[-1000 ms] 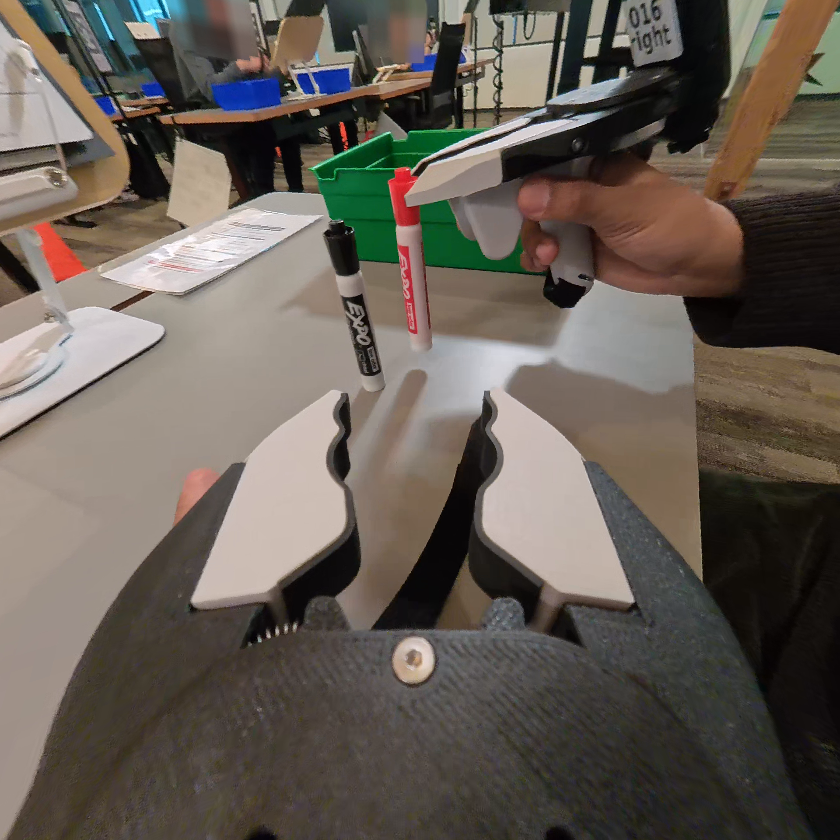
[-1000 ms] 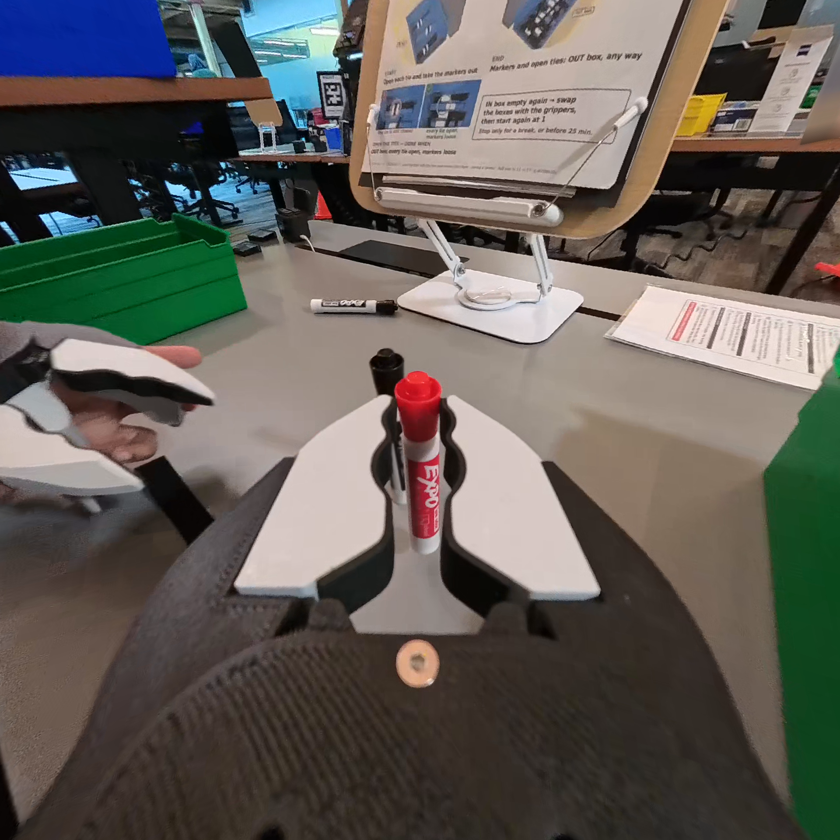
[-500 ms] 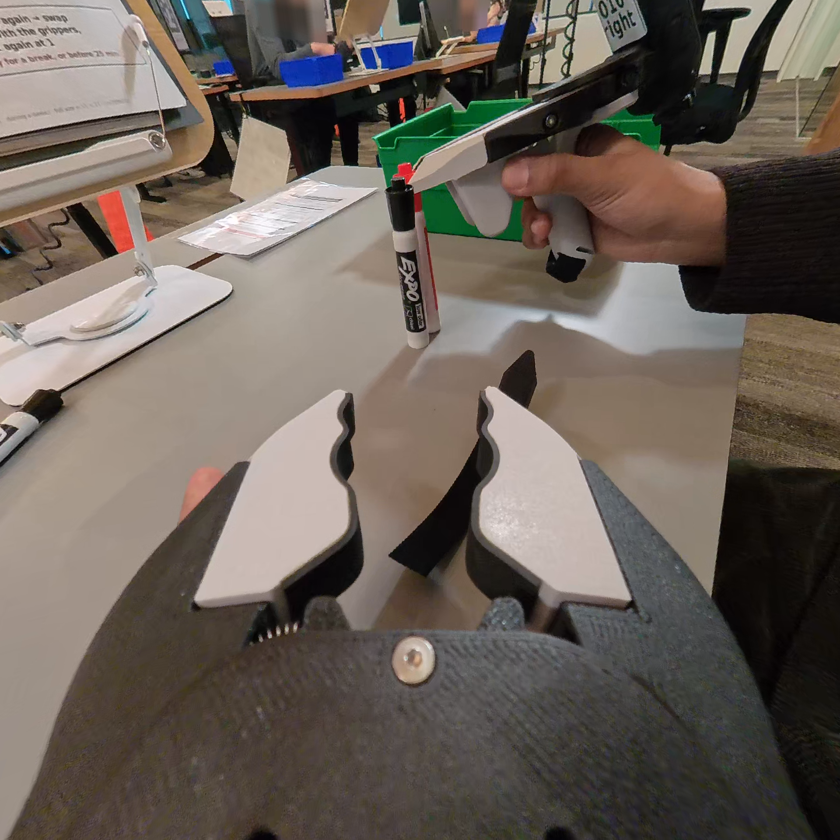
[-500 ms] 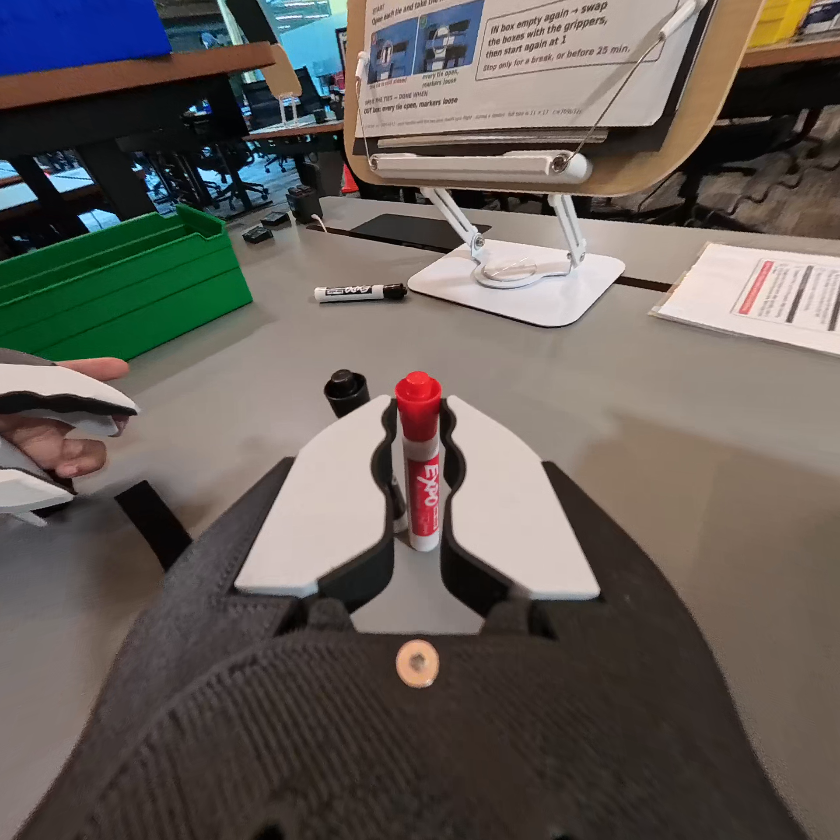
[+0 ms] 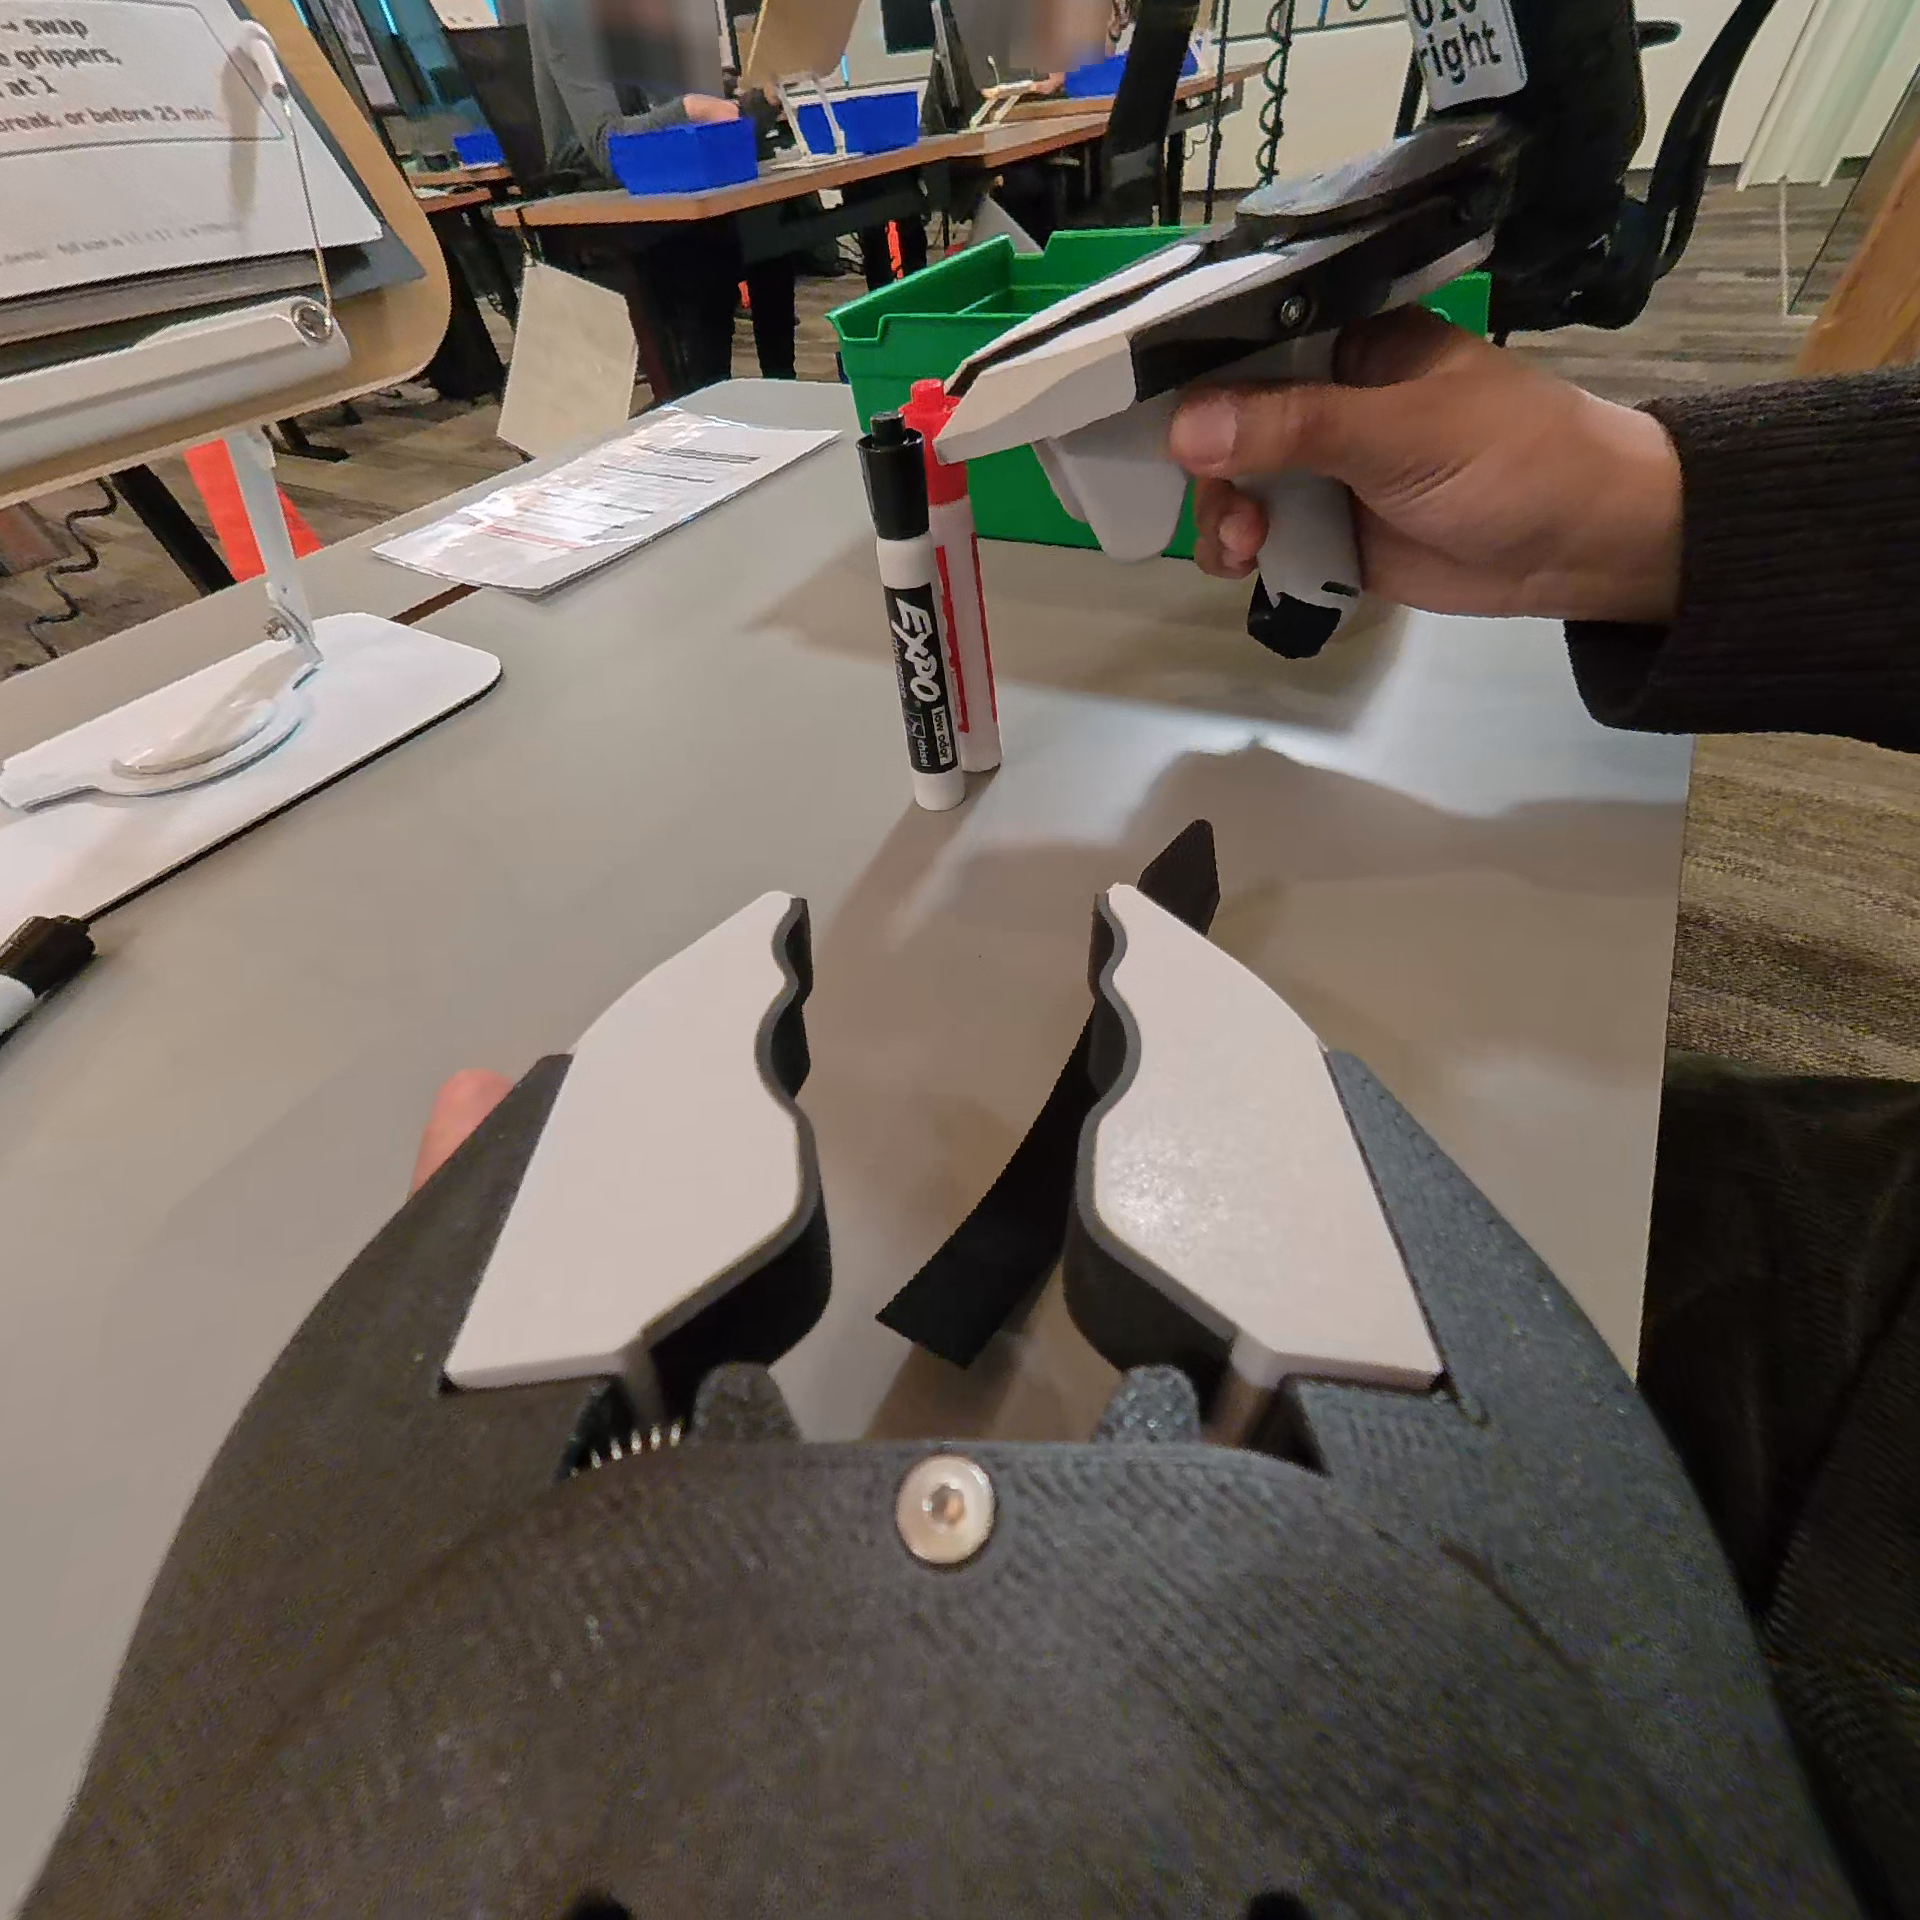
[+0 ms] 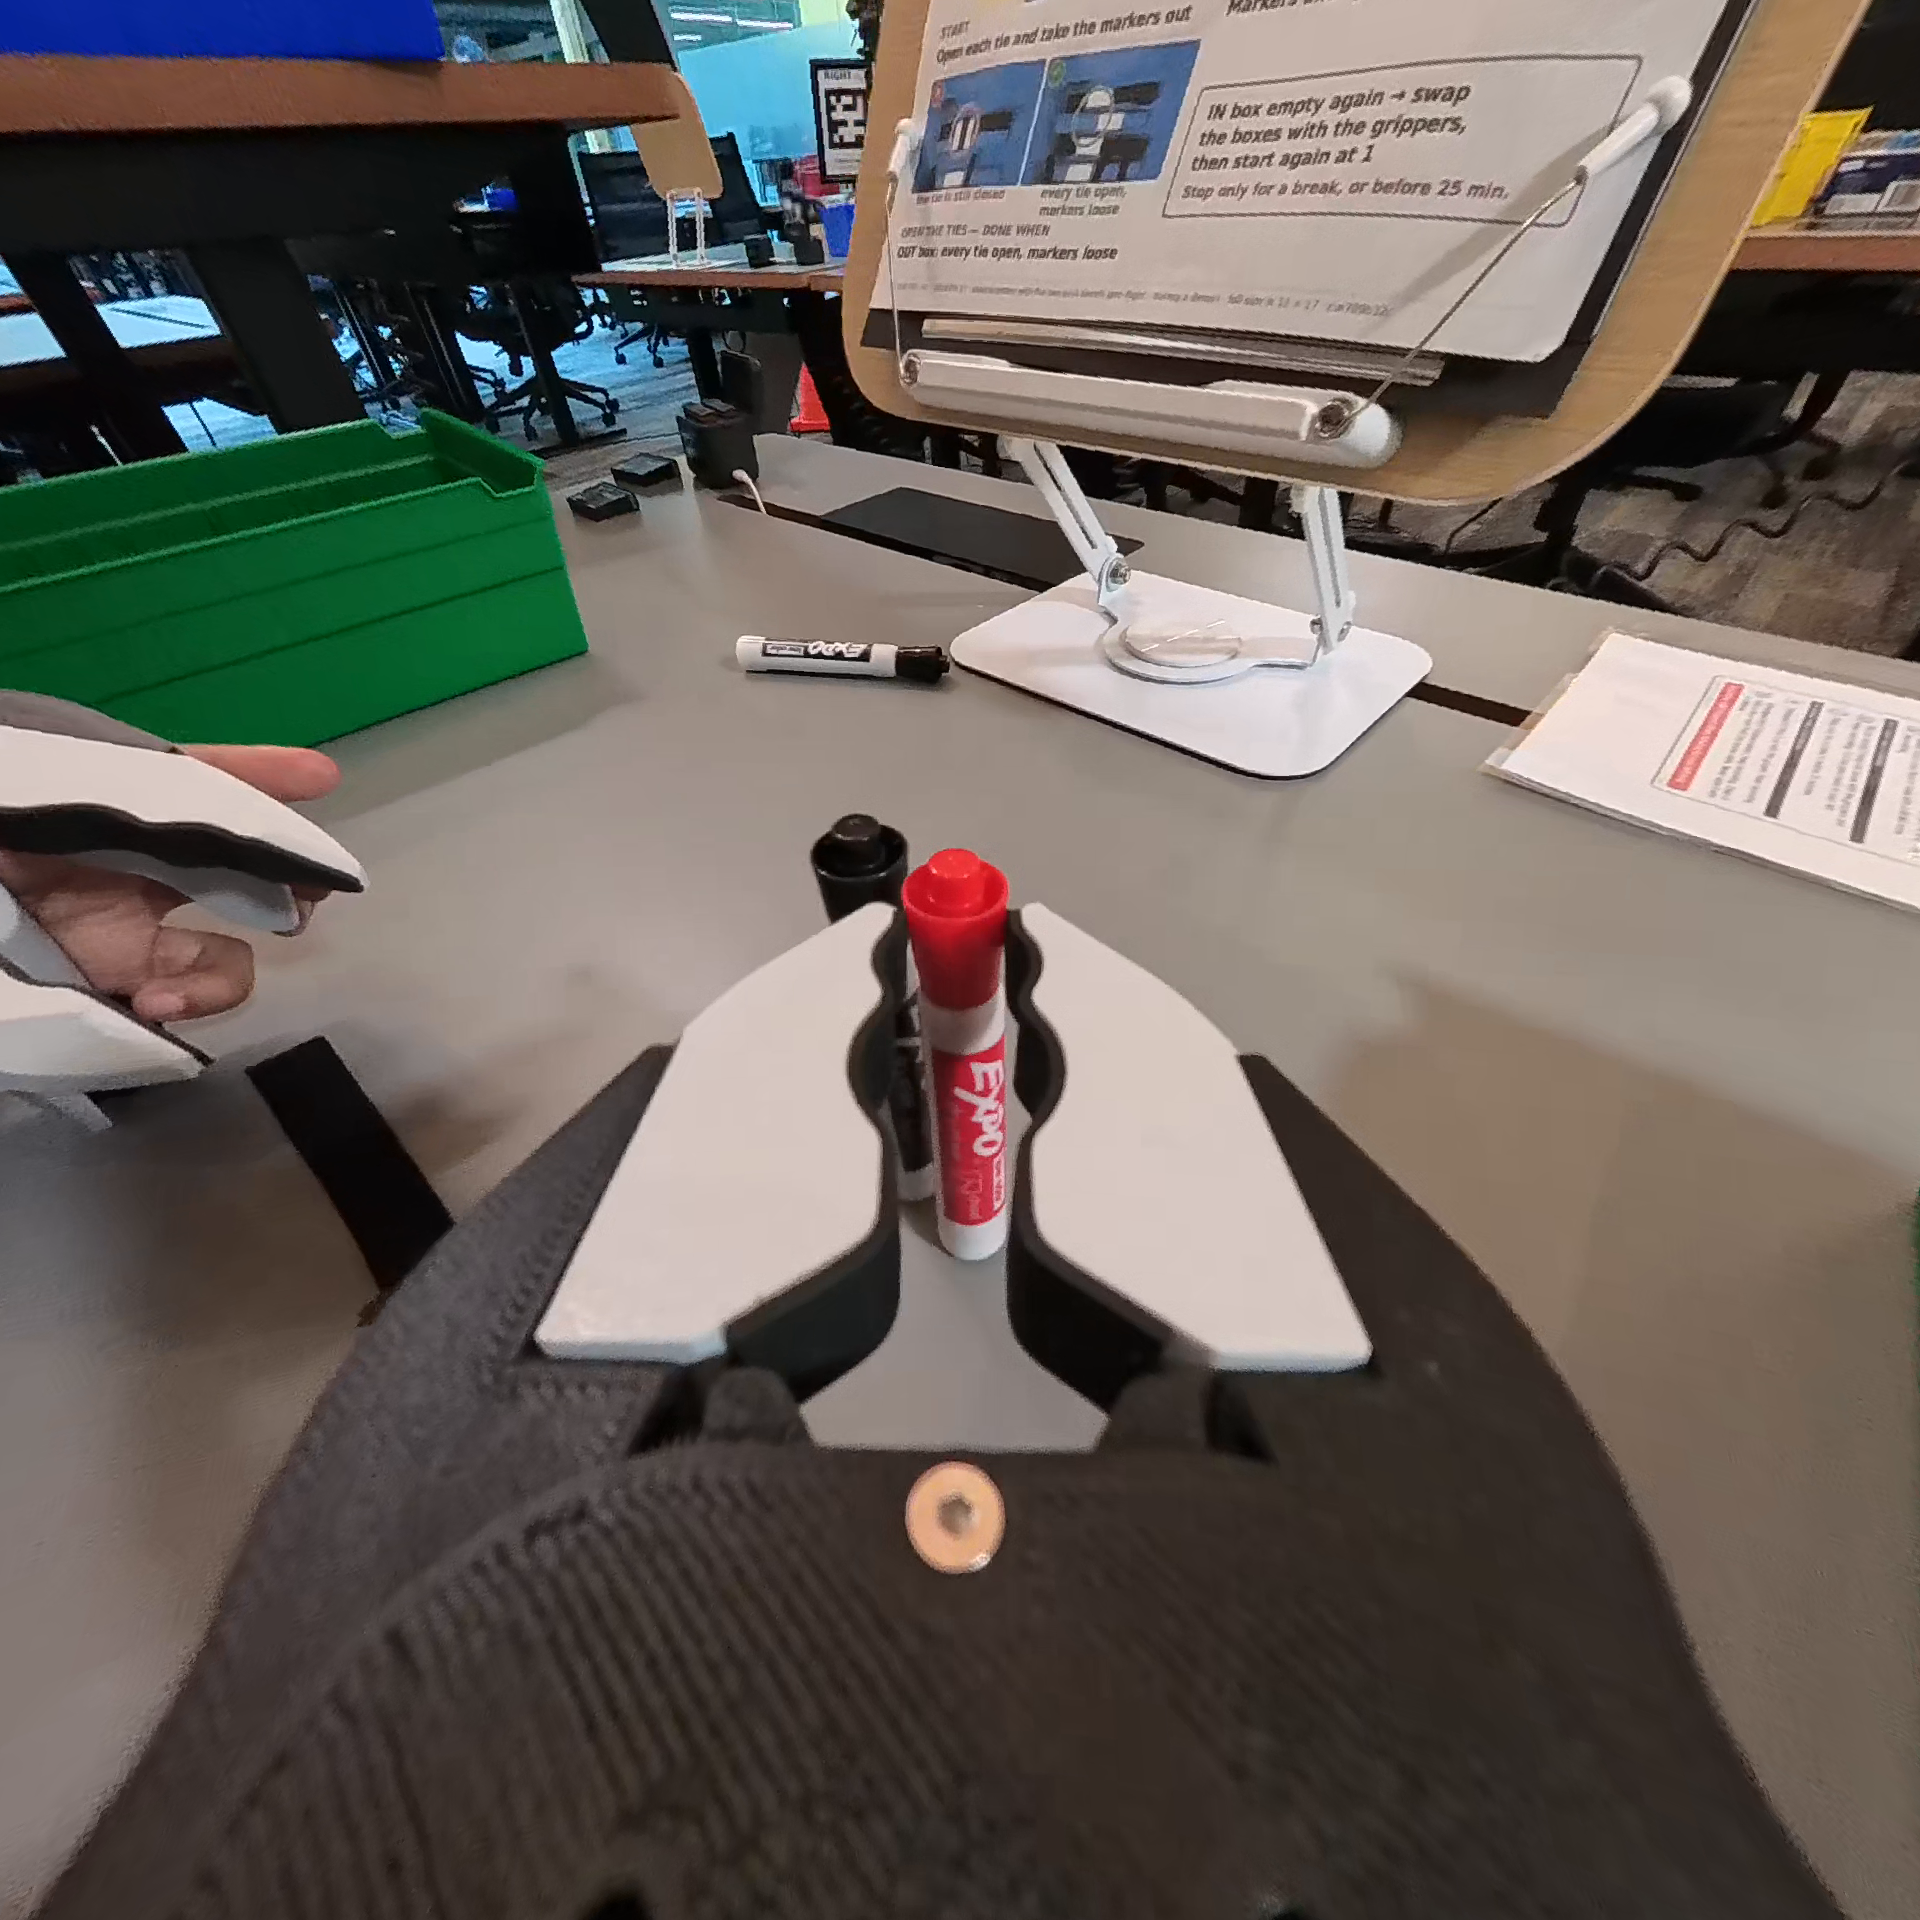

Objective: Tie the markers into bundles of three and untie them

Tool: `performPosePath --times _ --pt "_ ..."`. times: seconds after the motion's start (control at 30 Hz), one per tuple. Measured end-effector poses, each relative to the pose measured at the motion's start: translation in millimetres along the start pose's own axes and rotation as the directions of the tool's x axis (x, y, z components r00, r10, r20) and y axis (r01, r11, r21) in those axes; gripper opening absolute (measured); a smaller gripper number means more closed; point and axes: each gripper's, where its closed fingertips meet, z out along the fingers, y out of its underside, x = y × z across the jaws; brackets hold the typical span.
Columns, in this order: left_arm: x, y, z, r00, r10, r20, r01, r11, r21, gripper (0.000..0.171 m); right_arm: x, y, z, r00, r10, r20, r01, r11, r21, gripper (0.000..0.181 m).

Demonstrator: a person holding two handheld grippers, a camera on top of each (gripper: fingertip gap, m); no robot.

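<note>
Two upright markers, red marker (image 6: 961,1049) and black marker (image 5: 912,613), touch; right gripper (image 6: 956,940) pinches the red, left gripper (image 5: 945,925) gapes wide over a black strap (image 5: 1013,1210).

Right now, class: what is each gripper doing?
Left gripper: open, empty, over the black strap.
Right gripper: shut on the red marker.

An open-plan office or lab: rows of desks (image 5: 727,197) with blue bins (image 5: 681,156) at the frame's top, office chairs (image 6: 540,384) at upper left, carpeted floor (image 5: 1787,852) at right, an instruction stand (image 6: 1195,416) on the worktop (image 6: 1351,1039).
</note>
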Motion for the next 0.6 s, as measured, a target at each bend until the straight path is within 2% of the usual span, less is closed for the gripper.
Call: performPosePath --times 0.6 --pt "-0.9 0.0 0.0 1.000 -0.003 0.006 0.003 1.000 0.000 0.053 2.0 0.6 0.8 0.999 0.047 0.010 -0.048 0.999 0.017 0.018"
